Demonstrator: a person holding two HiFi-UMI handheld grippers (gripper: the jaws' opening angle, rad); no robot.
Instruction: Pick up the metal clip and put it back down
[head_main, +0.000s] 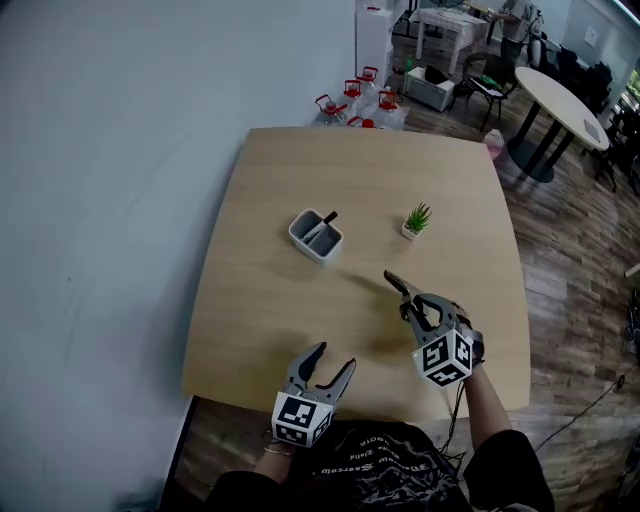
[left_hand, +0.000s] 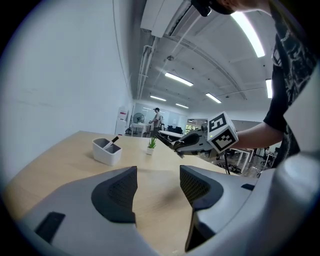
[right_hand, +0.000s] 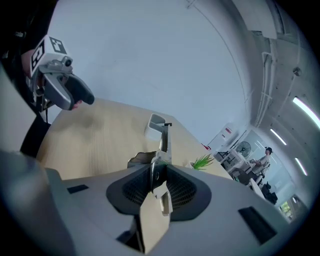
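My right gripper (head_main: 408, 303) is shut on the metal clip (head_main: 396, 282), a long thin silvery clip that sticks out ahead of the jaws, and holds it in the air above the wooden table (head_main: 250, 330). In the right gripper view the clip (right_hand: 163, 142) stands upright between the dark pads (right_hand: 135, 189). My left gripper (head_main: 335, 360) hovers near the table's front edge, open with nothing between its fingers. The left gripper view shows its open jaws low in the frame. Beyond them is the right gripper (left_hand: 192, 142) with the clip (left_hand: 165, 138) pointing left.
A white two-part holder (head_main: 316, 235) with a dark pen stands mid-table, and a small potted plant (head_main: 417, 220) to its right. Past the far edge are red-capped bottles (head_main: 350, 100) on the floor. A white wall runs along the left. A round table (head_main: 565, 105) stands at the back right.
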